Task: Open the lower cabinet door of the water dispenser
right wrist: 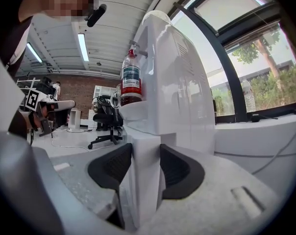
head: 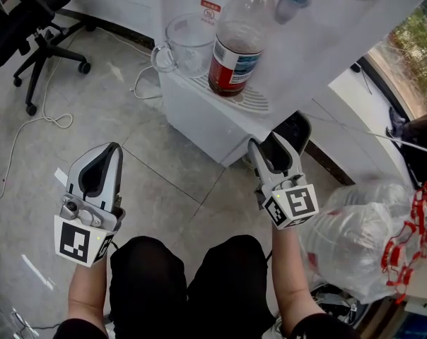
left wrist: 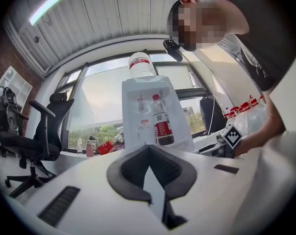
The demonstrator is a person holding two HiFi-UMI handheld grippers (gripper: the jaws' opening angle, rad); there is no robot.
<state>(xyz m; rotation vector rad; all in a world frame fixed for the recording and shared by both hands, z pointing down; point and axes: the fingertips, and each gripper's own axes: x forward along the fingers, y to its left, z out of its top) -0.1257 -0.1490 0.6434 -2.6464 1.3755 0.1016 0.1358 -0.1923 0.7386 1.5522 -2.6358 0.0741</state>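
Note:
The white water dispenser [head: 220, 111] stands ahead, with a red-capped bottle [head: 236, 41] and a glass mug [head: 185, 44] on its drip tray. My right gripper [head: 273, 140] is at the right corner of the lower cabinet. In the right gripper view the cabinet door's white edge [right wrist: 145, 180] fills the space between the dark pads [right wrist: 111, 168], which touch it on both sides; my right gripper [right wrist: 146, 168] is shut on it. My left gripper [head: 111, 150] hovers over the floor to the left, away from the dispenser [left wrist: 148, 111], its tips together and nothing held [left wrist: 149, 151].
A black office chair [head: 30, 20] stands at the far left, with a white cable [head: 30, 126] looping over the tiled floor. A clear plastic bag [head: 362, 232] with a red-and-white chain [head: 411, 232] lies at the right. The person's knees [head: 185, 281] are below.

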